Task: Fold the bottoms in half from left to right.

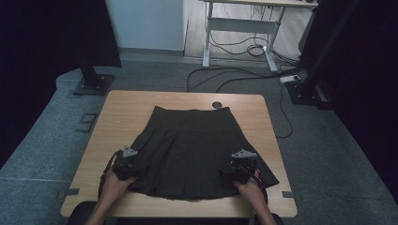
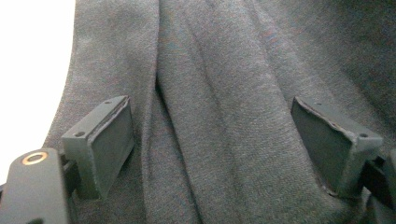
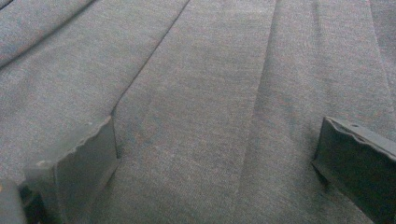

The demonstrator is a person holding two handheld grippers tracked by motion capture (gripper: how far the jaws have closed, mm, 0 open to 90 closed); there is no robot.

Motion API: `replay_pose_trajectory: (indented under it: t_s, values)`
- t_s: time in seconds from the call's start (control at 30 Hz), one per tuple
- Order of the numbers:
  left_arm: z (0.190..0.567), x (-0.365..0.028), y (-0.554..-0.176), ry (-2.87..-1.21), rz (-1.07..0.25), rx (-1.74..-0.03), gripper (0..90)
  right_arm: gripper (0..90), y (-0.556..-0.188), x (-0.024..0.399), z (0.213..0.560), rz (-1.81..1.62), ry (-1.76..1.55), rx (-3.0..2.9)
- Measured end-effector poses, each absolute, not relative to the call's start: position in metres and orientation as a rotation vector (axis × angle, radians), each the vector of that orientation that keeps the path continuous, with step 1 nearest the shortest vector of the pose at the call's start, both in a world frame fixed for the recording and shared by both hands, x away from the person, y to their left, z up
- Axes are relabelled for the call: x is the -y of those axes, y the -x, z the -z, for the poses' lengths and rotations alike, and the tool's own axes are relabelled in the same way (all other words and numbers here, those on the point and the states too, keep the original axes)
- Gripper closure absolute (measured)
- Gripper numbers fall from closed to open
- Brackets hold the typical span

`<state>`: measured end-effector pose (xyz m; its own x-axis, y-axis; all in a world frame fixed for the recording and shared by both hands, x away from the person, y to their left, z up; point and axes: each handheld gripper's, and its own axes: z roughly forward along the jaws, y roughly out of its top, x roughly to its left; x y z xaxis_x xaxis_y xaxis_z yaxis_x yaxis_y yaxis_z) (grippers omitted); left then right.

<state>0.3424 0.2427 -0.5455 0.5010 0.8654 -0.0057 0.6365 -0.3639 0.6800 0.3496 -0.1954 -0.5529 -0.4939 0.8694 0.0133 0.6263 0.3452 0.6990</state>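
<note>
I have a dark grey pleated skirt (image 1: 192, 150) spread flat on the wooden table (image 1: 122, 105), waistband toward the far edge and the flared hem toward my side, reaching close to the near edge. My left gripper (image 1: 137, 169) sits at the skirt's left hem corner, and my right gripper (image 1: 231, 174) sits near the right hem corner, the two well apart with most of the hem between them. From the left gripper view, the left gripper (image 2: 212, 140) has its jaws spread wide over folded pleats, the cloth lying between them with neither pad pressing it; the pale table shows past the skirt's edge at the left of that view. From the right gripper view, the right gripper (image 3: 219, 163) is likewise spread wide above flat pleats, nothing pinched. A small dark round disc (image 1: 217, 105) sits on the table just beyond the waistband. A desk frame (image 1: 244, 28) with loose cables stands on the floor behind.
</note>
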Motion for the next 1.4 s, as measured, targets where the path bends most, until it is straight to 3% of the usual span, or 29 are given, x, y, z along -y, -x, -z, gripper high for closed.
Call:
replay_pose_trajectory:
  t_s: [0.33, 0.5, 0.73, 0.77, 0.9, 1.03, 1.4]
  values:
    - [0.545, -0.235, -0.311, -2.144, -0.457, -1.206, 14.8, 0.0, -0.323, 0.203, 0.553, -0.934, -1.300, -2.269]
    - [0.532, -0.239, -0.323, -2.175, -0.361, -1.166, 14.6, 0.0, -0.323, 0.203, 0.552, -0.935, -1.305, -2.275]
    - [0.500, -0.243, -0.358, -2.169, -0.431, -1.085, 15.8, 2.0, -0.319, 0.214, 0.534, -0.936, -1.325, -2.236]
    - [0.500, -0.245, -0.367, -2.166, -0.432, -1.093, 17.6, 3.2, -0.317, 0.216, 0.531, -0.943, -1.326, -2.226]
    - [0.509, -0.259, -0.403, -2.118, -0.409, -1.150, 38.0, 21.8, -0.308, 0.225, 0.523, -0.955, -1.343, -2.221]
    - [0.525, -0.264, -0.427, -2.135, -0.415, -1.219, 56.2, 30.0, -0.303, 0.231, 0.531, -0.873, -1.422, -2.244]
    - [0.532, -0.259, -0.414, -2.209, -0.423, -1.193, 66.9, 33.5, -0.311, 0.232, 0.536, -0.832, -1.480, -2.253]
